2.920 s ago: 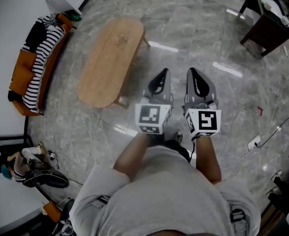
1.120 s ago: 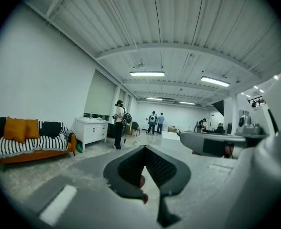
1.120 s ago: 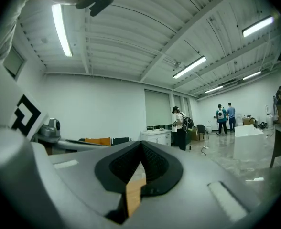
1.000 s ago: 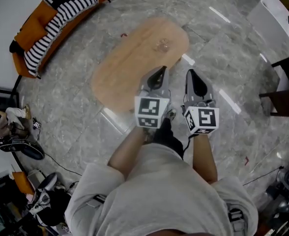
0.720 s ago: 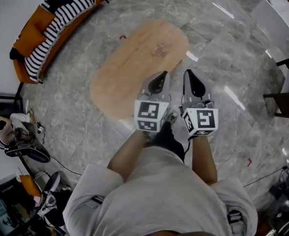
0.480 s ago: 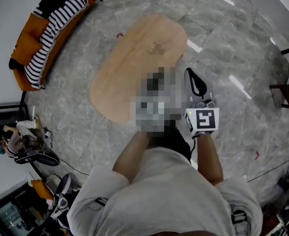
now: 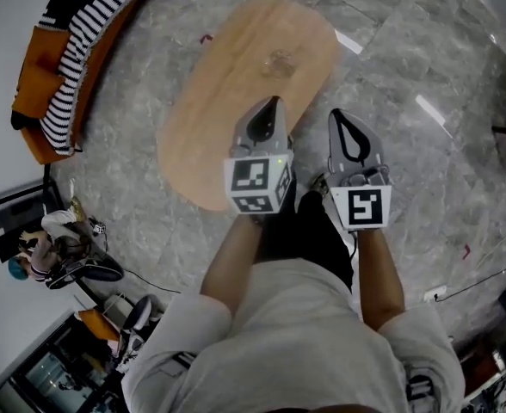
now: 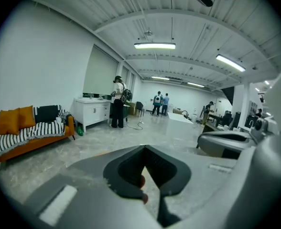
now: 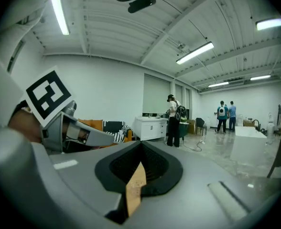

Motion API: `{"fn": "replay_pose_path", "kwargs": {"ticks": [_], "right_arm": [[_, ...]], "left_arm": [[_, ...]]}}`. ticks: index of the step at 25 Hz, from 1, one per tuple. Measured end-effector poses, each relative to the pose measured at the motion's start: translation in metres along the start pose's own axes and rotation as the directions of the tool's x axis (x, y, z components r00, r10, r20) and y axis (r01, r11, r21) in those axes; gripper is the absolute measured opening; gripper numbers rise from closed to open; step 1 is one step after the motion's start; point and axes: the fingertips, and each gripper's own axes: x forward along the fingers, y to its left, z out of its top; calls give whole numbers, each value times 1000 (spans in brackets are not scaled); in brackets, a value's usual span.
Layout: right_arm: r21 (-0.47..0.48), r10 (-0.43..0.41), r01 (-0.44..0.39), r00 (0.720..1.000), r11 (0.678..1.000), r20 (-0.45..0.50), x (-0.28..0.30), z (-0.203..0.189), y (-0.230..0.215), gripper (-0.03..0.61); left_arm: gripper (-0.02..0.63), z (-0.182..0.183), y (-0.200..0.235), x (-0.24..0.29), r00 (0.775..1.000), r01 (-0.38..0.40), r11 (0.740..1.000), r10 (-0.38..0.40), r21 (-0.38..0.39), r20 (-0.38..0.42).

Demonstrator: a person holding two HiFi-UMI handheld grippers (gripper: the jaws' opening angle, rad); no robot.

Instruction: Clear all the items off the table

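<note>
My left gripper [image 7: 268, 108] and right gripper [image 7: 342, 120] hang side by side, both pressed together on nothing. The wooden tabletop [image 7: 219, 93] stretches toward 11 o'clock

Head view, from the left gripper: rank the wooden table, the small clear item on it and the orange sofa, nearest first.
From the left gripper:
1. wooden table: its near edge shows right under the jaws.
2. small clear item: straight ahead, on the table's far half.
3. orange sofa: far off to the left, by the wall.
</note>
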Motion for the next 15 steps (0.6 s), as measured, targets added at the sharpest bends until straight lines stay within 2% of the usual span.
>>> {"fn": "replay_pose_path", "kwargs": {"ticks": [4, 8, 10, 15], "right_arm": [[78, -3, 7, 999, 997, -47, 24, -43, -20, 6], [122, 3, 8, 996, 992, -86, 49, -83, -29, 6], [159, 8, 9, 995, 987, -104, 57, -104, -35, 6], [171, -30, 51, 992, 984, -124, 67, -151, -44, 6]], "left_arm": [[20, -30, 2, 38, 995, 55, 998, -53, 18, -79], [20, -62, 15, 71, 987, 89, 992, -76, 87, -144], [20, -83, 23, 87, 979, 108, 988, -86, 111, -186], [20, -127, 29, 115, 950, 176, 975, -133, 136, -282]]}}
